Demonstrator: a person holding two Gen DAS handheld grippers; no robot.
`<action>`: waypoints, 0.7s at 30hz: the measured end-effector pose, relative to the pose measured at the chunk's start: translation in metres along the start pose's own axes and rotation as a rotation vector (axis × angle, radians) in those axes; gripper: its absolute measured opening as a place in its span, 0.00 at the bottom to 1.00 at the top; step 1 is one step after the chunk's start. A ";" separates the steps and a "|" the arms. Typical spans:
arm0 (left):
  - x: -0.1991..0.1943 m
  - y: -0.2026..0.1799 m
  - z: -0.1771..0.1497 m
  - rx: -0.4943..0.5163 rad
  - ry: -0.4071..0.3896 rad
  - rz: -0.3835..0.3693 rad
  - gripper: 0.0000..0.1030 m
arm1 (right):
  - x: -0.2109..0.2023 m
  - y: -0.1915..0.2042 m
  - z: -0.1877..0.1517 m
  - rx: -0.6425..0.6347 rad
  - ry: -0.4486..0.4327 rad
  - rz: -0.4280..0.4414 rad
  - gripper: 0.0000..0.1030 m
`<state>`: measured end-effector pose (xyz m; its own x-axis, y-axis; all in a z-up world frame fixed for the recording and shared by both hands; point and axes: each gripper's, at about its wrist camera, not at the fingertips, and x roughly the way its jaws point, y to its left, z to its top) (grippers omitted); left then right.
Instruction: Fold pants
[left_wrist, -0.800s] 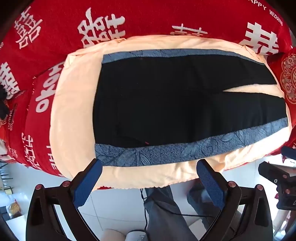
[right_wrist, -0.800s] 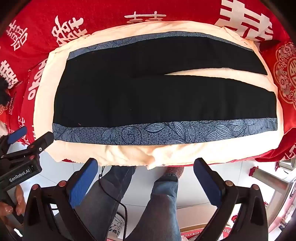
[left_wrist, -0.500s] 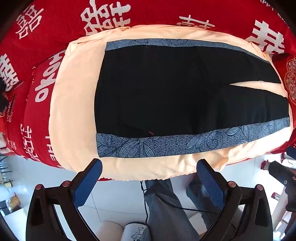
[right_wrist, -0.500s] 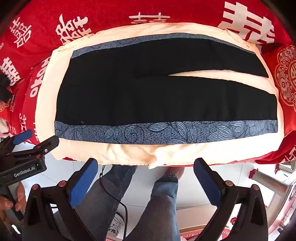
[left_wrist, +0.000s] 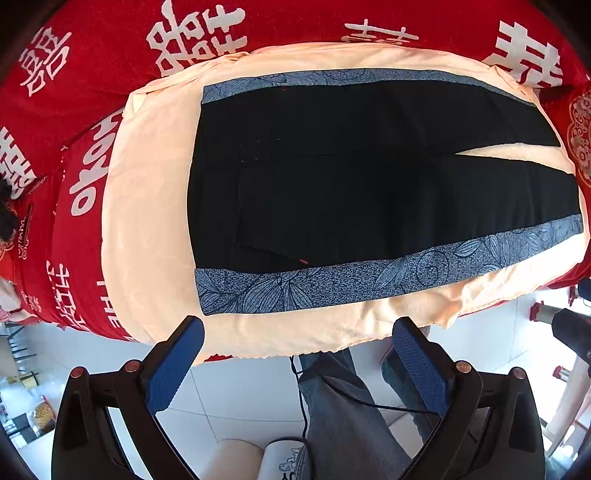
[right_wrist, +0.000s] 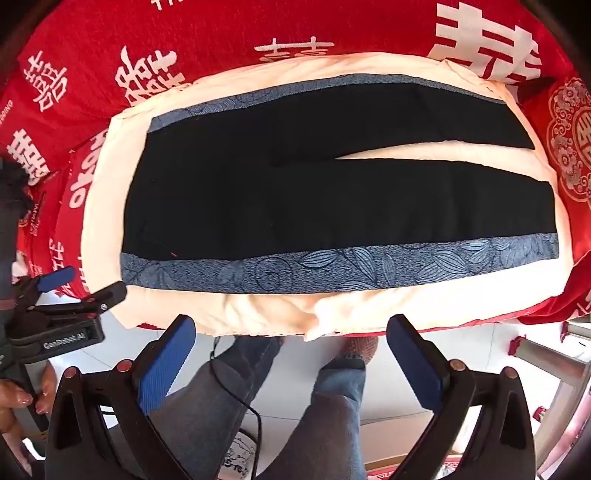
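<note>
Black pants (left_wrist: 362, 192) (right_wrist: 332, 199) with blue leaf-patterned side stripes lie flat on a cream blanket (left_wrist: 147, 206) (right_wrist: 406, 302), waistband to the left and both legs stretching right with a narrow gap between them. High above the blanket's near edge, my left gripper (left_wrist: 299, 334) hangs open and empty, over the waist end. My right gripper (right_wrist: 291, 328) is also open and empty above the near edge, closer to the middle of the pants. The left gripper (right_wrist: 70, 291) shows at the left edge of the right wrist view, held by a hand (right_wrist: 22, 402).
The blanket lies on a red bedspread (left_wrist: 92, 55) (right_wrist: 258, 26) with white characters. Below the bed edge stand the person's jeans-clad legs (left_wrist: 343, 413) (right_wrist: 332, 398) on a white tiled floor (left_wrist: 229, 391). A black cable (right_wrist: 251, 406) hangs near the legs.
Both grippers have shifted slightly, so the pants sit a little lower and more to the right in each view. Jaws stay wide open throughout.
</note>
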<state>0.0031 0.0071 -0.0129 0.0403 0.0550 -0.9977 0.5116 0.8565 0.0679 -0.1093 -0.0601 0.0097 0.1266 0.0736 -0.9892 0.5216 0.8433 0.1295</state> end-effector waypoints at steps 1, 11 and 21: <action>0.000 -0.001 0.000 0.003 0.001 0.003 0.99 | 0.001 0.000 0.000 0.003 0.007 0.011 1.00; -0.005 -0.007 0.006 0.010 -0.007 0.009 0.99 | 0.005 -0.005 0.005 0.005 0.054 -0.051 1.00; -0.006 -0.006 0.008 0.002 -0.008 0.020 0.99 | 0.008 -0.006 0.009 0.005 0.066 -0.034 1.00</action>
<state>0.0070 -0.0021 -0.0071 0.0572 0.0686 -0.9960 0.5126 0.8541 0.0883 -0.1042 -0.0695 0.0019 0.0530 0.0803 -0.9954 0.5291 0.8431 0.0962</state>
